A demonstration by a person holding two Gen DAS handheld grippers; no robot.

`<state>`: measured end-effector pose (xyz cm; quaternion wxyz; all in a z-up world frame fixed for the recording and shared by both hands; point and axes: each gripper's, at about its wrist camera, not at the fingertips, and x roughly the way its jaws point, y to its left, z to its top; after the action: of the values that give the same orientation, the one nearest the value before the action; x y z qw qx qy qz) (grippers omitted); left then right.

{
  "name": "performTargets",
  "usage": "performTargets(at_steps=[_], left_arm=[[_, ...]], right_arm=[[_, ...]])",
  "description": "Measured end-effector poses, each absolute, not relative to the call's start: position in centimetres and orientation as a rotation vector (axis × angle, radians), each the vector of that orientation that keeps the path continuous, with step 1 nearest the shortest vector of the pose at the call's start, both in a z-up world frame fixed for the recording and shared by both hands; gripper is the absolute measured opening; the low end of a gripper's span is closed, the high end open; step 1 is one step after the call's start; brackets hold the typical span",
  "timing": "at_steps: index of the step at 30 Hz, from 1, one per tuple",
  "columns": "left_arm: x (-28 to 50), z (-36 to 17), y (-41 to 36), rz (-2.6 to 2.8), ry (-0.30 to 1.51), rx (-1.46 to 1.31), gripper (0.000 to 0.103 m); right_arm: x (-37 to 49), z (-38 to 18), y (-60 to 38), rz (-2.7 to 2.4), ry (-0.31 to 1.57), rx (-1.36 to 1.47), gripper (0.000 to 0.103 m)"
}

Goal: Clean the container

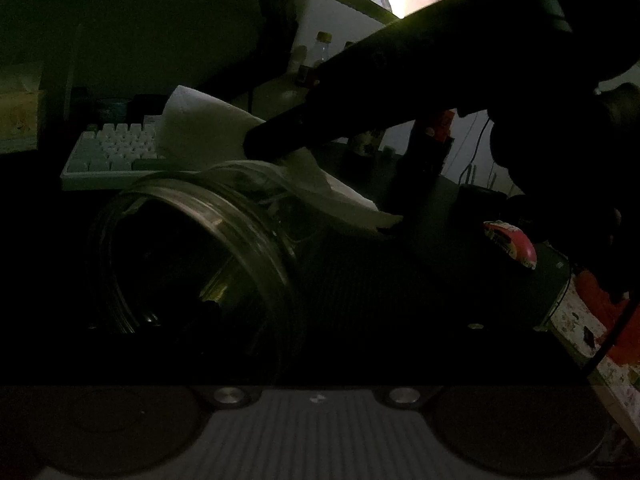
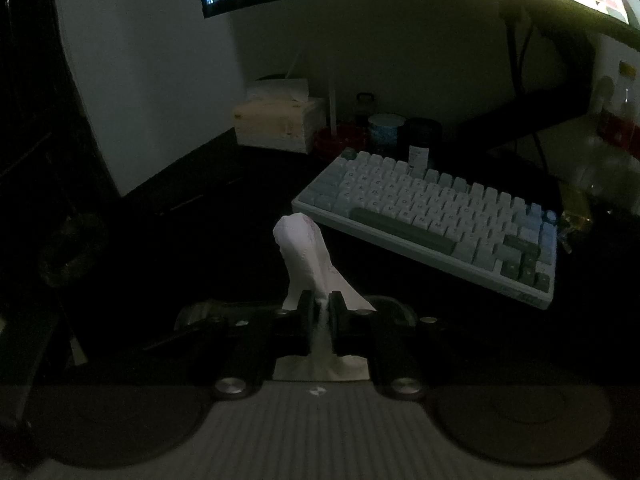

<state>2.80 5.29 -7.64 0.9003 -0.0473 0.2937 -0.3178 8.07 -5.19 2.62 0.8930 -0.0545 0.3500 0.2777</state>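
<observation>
Right claw (image 2: 321,305) pinching white tissue (image 2: 304,252), left claw lost in darkness, state unclear, glass container (image 1: 192,248) dim

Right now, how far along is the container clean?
Done: right gripper is shut on a white tissue. In hand: in the left wrist view that tissue lies against the rim of the clear container, which sits close in front of the left camera. Left: too dark to judge how clean it is.
</observation>
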Motion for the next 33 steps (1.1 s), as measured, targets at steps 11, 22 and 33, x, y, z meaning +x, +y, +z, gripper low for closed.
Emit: performTargets(at_steps=[11,22,33], left_arm=[[3.0,-7.9,5.5,-0.662,0.606,-0.094,0.103],[2.8,-8.1,5.7,-0.676,0.606,-0.099,0.103],[2.6,-8.3,6.3,-0.665,0.614,-0.124,0.103]], right_arm=[[7.6,2.6,-4.3,0.594,0.716,-0.112,0.013],[7.1,2.8,-3.6,0.687,0.734,-0.101,0.012],[9.7,2.5,-6.3,0.459,0.744,-0.131,0.011]])
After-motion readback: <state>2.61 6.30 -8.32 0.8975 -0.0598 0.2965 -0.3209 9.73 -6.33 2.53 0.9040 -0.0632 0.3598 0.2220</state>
